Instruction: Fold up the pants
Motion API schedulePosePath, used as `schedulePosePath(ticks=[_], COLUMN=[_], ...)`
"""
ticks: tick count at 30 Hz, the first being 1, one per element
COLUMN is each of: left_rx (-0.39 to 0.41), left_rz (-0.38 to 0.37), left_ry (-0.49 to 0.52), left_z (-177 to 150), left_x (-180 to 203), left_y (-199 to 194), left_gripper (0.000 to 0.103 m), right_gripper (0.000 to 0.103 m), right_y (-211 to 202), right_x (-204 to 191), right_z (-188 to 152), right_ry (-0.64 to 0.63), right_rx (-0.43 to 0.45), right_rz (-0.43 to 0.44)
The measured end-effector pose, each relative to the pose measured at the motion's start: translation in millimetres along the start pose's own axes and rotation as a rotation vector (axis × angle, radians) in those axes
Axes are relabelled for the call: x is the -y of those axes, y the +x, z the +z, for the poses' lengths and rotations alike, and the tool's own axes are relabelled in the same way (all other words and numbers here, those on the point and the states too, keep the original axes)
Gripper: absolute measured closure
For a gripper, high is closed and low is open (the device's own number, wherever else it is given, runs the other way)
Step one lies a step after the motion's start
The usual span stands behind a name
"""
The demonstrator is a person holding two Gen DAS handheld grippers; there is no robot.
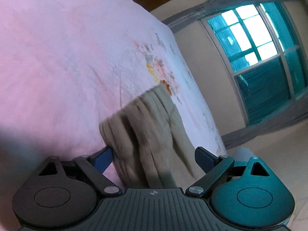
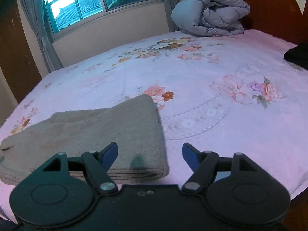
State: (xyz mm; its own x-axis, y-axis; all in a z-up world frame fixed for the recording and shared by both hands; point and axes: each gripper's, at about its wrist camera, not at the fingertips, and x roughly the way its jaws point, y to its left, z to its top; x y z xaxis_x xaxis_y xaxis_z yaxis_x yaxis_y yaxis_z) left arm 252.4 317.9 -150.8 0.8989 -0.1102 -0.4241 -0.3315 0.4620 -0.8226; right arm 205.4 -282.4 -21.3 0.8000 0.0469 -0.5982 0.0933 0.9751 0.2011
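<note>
The olive-brown pants (image 2: 100,132) lie folded in a thick flat stack on the pink floral bed sheet (image 2: 211,100). My right gripper (image 2: 150,154) is open and empty, just above the stack's near right corner. In the left wrist view the pants (image 1: 146,134) appear blurred and bunched, lying between the spread blue fingers of my left gripper (image 1: 154,156), which is open. The view is tilted. I cannot tell whether the fingers touch the fabric.
A rolled grey duvet (image 2: 211,15) lies at the bed's far end by a wooden headboard (image 2: 269,5). A dark garment (image 2: 297,56) sits at the right edge. A window (image 2: 80,3) with grey curtains is behind the bed; it also shows in the left wrist view (image 1: 259,57).
</note>
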Motion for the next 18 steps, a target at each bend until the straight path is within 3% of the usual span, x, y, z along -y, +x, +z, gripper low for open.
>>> schedulePosePath(ticks=[6,8,10,18], left_rx=[0.026,0.045,0.047,0.086], left_rz=[0.002,0.065,0.03,-0.077], left_ry=[0.036,0.083,0.045,0.291], left_z=[11,9,10,8], left_x=[2,7,4,76], left_y=[28,24,16,-27], left_gripper=[0.012,0.06,0.063,0.063], right_gripper=[0.036,0.037,0.036,0.036], right_y=[3,6,7,37], right_x=[-7,-11,-21,-125], right_z=[-2,-1,0,-10], right_ry=[-0.004,0.006,-0.006,-0.168], right_rx=[-0.001,-0.009,0.0,-0.061], right_rz=[-0.031,-0.034,-0.026,0.208])
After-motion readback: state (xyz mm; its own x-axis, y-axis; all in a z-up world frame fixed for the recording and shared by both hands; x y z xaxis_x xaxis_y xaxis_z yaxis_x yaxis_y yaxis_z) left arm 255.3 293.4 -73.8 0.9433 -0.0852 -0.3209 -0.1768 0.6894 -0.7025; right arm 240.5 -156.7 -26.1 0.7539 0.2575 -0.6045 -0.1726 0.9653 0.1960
